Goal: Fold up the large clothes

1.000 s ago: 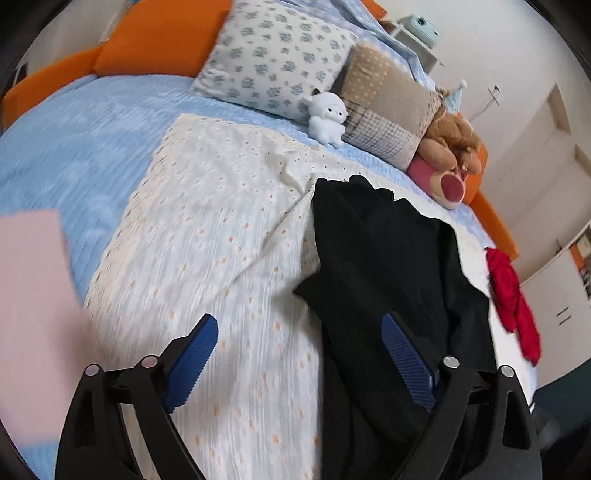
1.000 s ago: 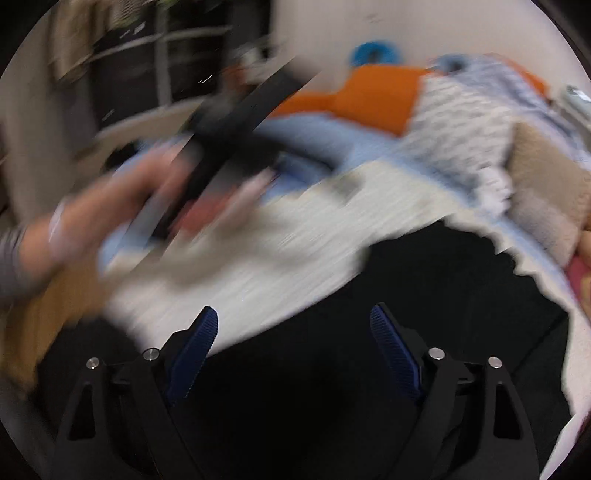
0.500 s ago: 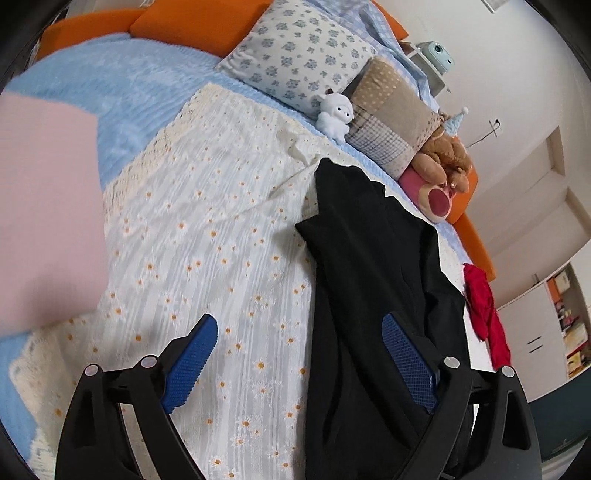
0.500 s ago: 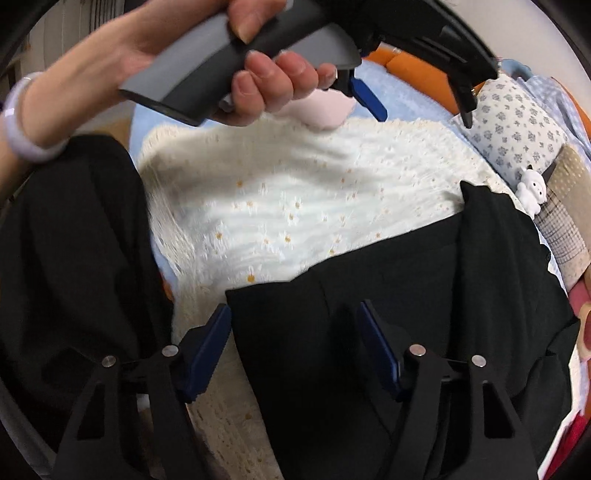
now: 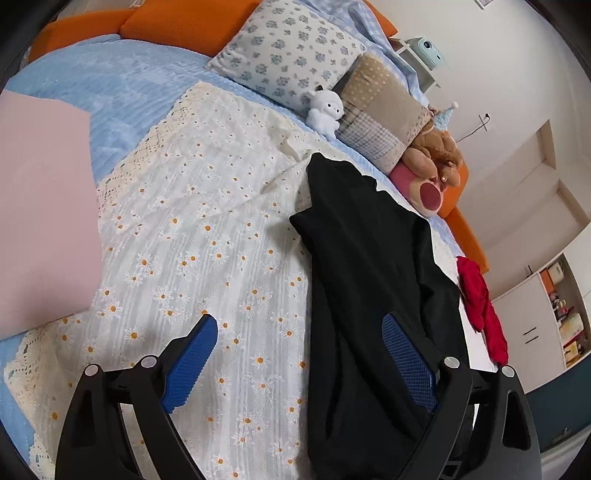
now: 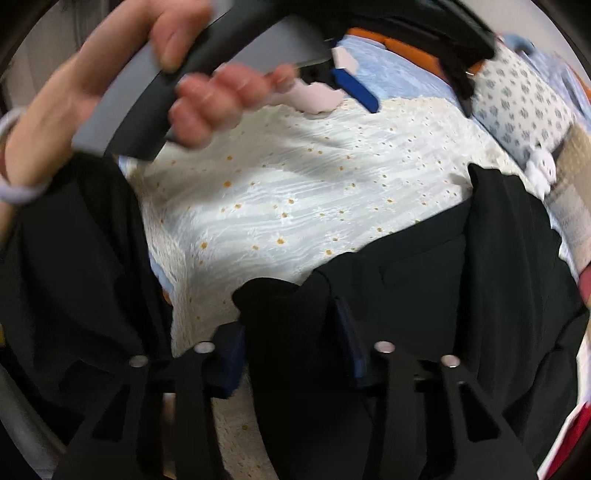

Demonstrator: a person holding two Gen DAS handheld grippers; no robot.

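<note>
Black garment (image 5: 369,280): large, plain dark fabric, spread lengthwise and rumpled on the daisy-print bedspread (image 5: 192,229); one near corner bunched into a raised fold, far end narrow toward pillows.

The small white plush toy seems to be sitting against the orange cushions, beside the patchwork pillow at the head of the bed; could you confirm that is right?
Not quite. The small white plush toy leans against the floral pillow, not the orange cushions, which lie further back. It is indeed beside the patchwork pillow, as the left wrist view shows.
</note>
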